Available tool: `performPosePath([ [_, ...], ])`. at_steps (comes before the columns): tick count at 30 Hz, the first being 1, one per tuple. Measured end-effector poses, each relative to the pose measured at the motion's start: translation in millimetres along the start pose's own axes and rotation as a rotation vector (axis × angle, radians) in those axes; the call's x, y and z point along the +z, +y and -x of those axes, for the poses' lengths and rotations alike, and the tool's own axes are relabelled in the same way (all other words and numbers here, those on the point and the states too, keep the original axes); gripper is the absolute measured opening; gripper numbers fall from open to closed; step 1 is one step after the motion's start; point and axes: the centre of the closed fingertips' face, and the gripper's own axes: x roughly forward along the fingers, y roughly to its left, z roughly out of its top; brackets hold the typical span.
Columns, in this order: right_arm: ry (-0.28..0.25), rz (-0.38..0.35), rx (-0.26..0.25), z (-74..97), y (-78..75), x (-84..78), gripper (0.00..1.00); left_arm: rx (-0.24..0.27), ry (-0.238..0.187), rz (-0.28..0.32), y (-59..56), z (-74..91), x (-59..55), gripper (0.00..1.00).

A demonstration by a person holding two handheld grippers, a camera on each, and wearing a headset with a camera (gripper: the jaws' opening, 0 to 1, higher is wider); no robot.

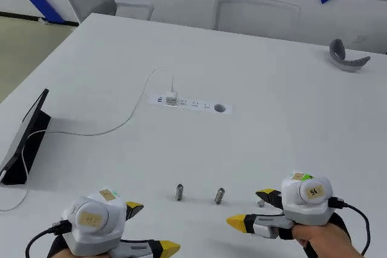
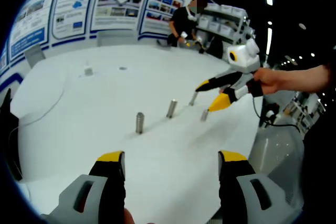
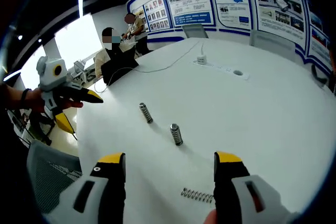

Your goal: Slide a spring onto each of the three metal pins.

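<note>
Our white table carries everything. Just above it the left claw gapes wide, released and holding nothing. The right claw is spread as wide and touches nothing. Ahead of it stand the nearer pin and the farther pin, both wearing springs. A loose spring lies flat between its jaws.
</note>
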Motion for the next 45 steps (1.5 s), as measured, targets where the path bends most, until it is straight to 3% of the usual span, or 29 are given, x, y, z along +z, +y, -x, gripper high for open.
performPosePath([
  [12,-0.024,-0.087,-0.038,26.3,-5.0,-23.4,0.76,-0.002,0.022,-0.036,-0.8,-10.1,-1.5,0.82],
  [20,-0.046,-0.134,-0.068,45.0,-10.3,-32.9,0.78,-0.017,0.022,-0.030,-4.9,-16.5,0.1,0.83],
  [31,-0.067,-0.146,-0.108,63.3,-20.0,-45.4,0.82,-0.032,0.025,-0.032,-9.5,-25.3,5.5,0.83],
  [45,-0.073,-0.155,-0.125,86.7,-28.0,-57.7,0.84,-0.076,0.038,-0.050,-31.1,-45.8,12.8,0.82],
])
